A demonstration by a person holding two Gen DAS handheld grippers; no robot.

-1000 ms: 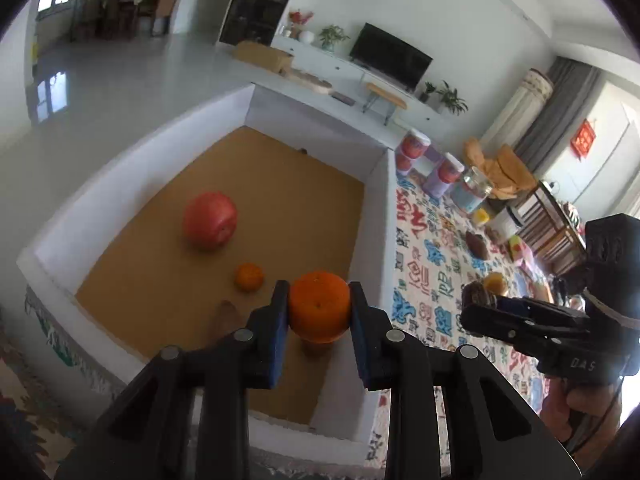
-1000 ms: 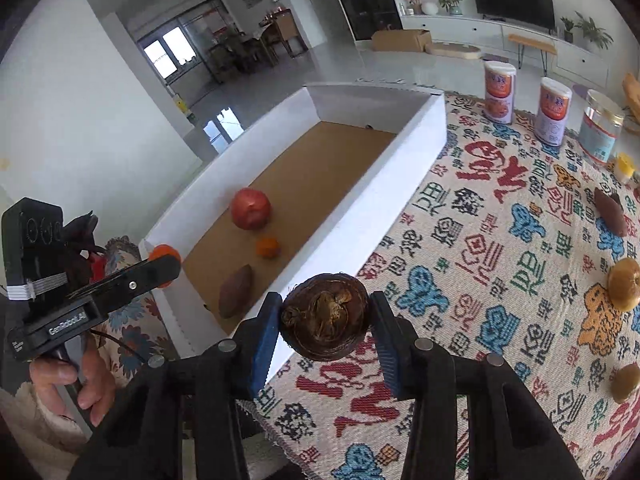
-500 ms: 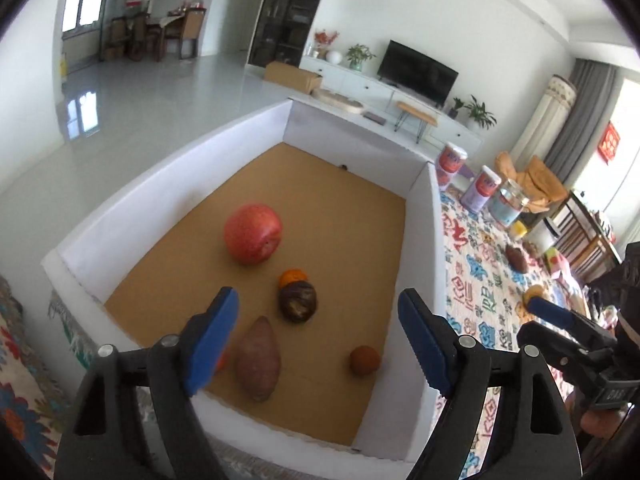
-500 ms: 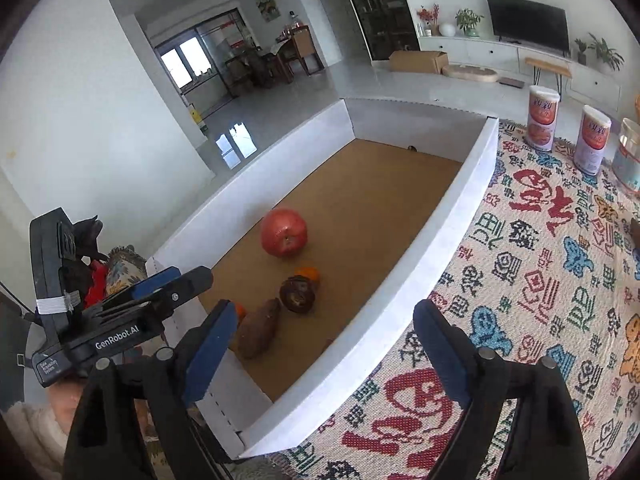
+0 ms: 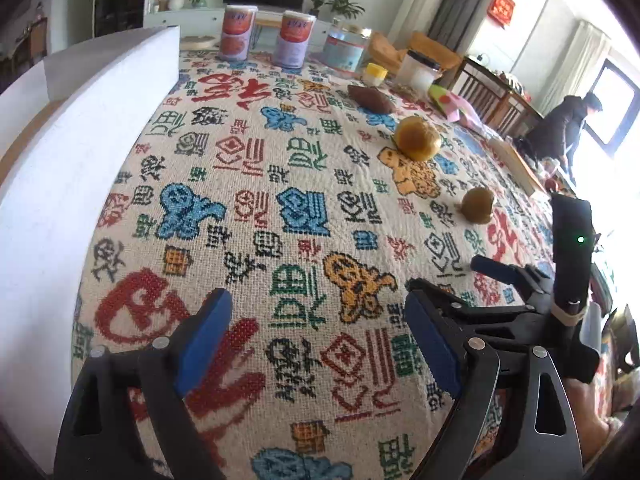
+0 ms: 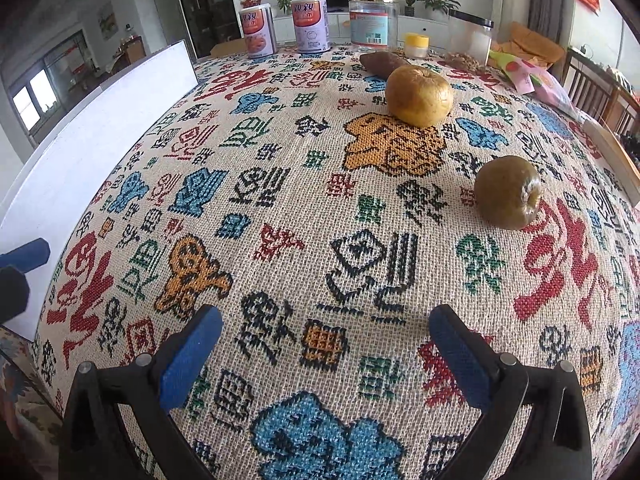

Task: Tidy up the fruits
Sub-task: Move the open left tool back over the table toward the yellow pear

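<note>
A: With jaws just opened wide and nothing between them, the left hand-held gripper [image 5: 318, 340] and right hand-held gripper [image 6: 326, 354] hang over the patterned desk [image 6: 280, 184].

B: Fruit?

A: Two pears [image 6: 419, 95] [image 6: 508, 192] and a sweet potato [image 6: 382, 63] lie ahead; white box [image 6: 100, 148] at left.

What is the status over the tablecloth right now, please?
Both tools open, left tool and right tool empty. Two yellow-green fruits and sweet potato remain. Path clear.

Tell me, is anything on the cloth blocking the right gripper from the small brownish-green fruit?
Nothing visible does. Only bare patterned tablecloth lies between the open, empty right gripper and the brownish-green fruit. The bigger yellow fruit sits farther back, off that path.
</note>
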